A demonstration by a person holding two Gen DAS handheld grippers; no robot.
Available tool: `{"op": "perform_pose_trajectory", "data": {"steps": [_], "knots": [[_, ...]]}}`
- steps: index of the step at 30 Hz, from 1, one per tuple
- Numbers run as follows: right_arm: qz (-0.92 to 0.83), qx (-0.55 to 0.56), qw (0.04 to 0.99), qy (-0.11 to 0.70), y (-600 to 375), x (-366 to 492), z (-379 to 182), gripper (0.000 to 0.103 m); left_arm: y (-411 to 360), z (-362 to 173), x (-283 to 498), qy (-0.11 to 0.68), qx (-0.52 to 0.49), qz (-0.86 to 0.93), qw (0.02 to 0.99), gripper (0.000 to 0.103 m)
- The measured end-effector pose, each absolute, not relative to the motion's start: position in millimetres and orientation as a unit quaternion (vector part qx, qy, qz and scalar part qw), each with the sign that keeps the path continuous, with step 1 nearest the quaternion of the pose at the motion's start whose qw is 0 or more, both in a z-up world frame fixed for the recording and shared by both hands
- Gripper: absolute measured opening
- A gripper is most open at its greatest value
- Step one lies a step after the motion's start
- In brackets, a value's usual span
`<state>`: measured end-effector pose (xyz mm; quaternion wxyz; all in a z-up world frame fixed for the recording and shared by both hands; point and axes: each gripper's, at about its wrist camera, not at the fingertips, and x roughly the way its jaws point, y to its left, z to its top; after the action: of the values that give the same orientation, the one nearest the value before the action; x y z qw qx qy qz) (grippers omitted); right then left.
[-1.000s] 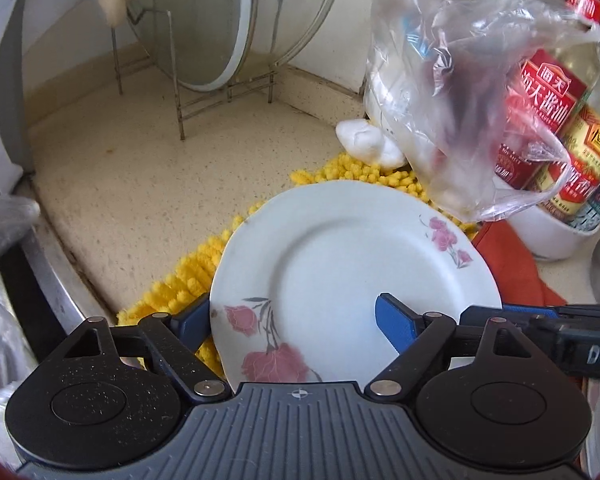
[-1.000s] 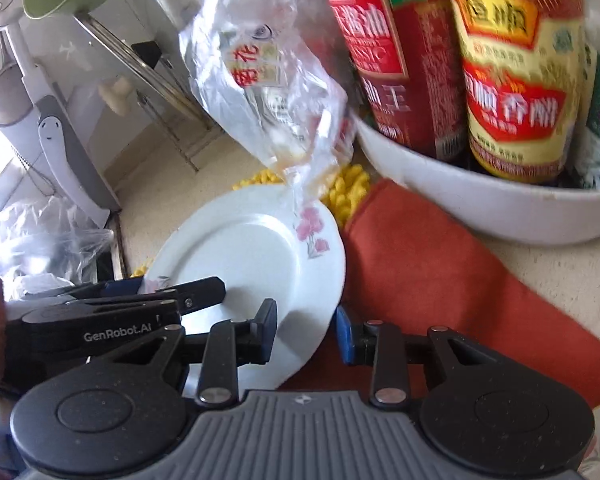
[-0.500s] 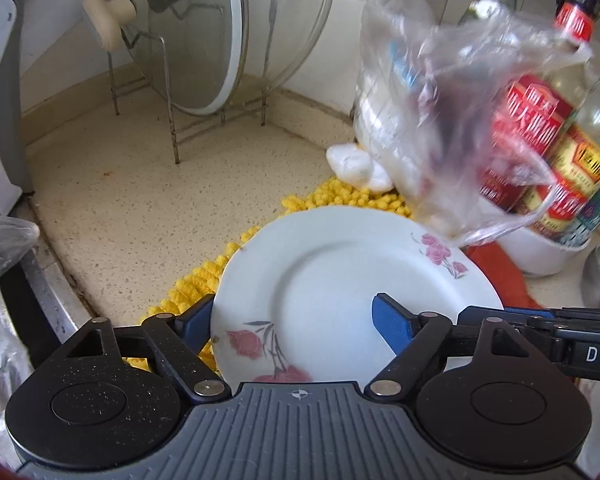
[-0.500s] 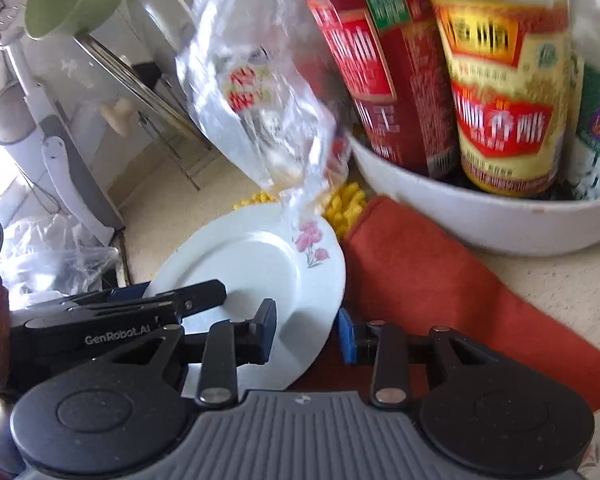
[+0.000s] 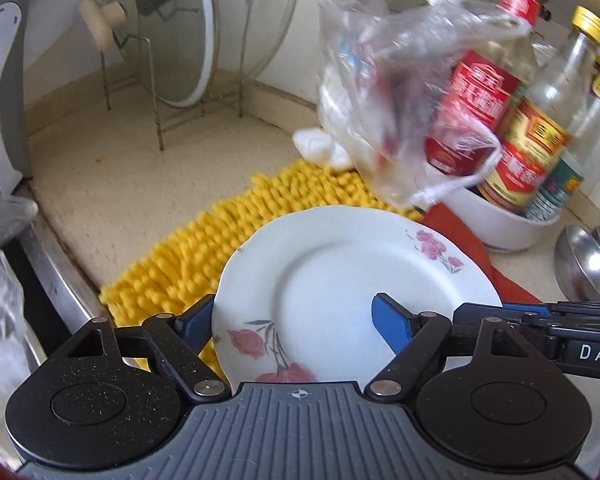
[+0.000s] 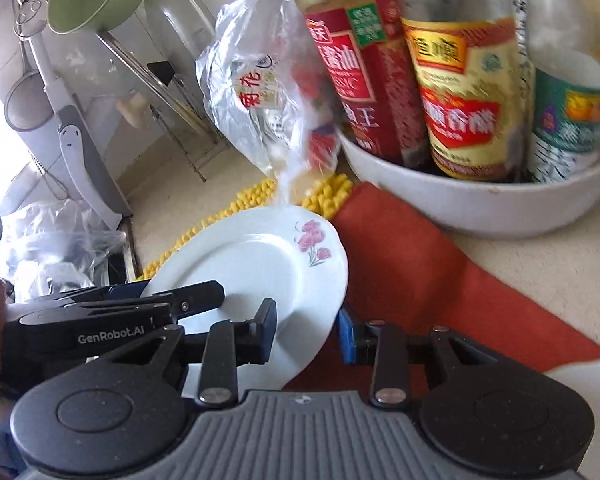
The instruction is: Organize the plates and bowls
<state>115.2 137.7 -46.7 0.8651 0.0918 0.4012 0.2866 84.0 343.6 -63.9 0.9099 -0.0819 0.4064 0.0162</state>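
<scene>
Holding the flowered plate (image 5: 340, 280) between both claws, I have it above the yellow mat (image 5: 236, 240) and the red cloth (image 6: 440, 272), toward the 6 o'clock side of both wrist views.

My main worry is the plastic bag (image 5: 400, 112) hanging at 1 o'clock of the plate, its lower tip close to the far rim. If I carry the plate further toward the wire rack (image 5: 156, 92) at 11 o'clock, I judge the rim could snag the bag and tug at the bottles (image 6: 452, 92) standing in the white basin (image 6: 480, 204). The plate is glazed and likely slick. With only rim contact it could tilt or slide out, and the worktop (image 5: 112, 176) below is hard wherever the mat and cloth do not cover it.

My left claw (image 5: 296, 320) stands wide: the left pad (image 5: 198, 320) sits at the plate's outer edge and the right pad (image 5: 388, 320) lies over its face. Whether they truly press, I cannot tell. My right claw (image 6: 308, 332) is narrow, with the plate's right rim passing between its pads, and it looks pinched there.
</scene>
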Motion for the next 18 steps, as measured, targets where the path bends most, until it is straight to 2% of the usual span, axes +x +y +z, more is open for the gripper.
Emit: {"op": "perform_pose_trajectory", "data": {"steps": [18], "knots": [[0.24,0.125,0.89,0.367,38.0,39.6,-26.8,0.035,250.3,-43.4,53.2,0.386,-0.042,-0.076,0.918,0.086]]}}
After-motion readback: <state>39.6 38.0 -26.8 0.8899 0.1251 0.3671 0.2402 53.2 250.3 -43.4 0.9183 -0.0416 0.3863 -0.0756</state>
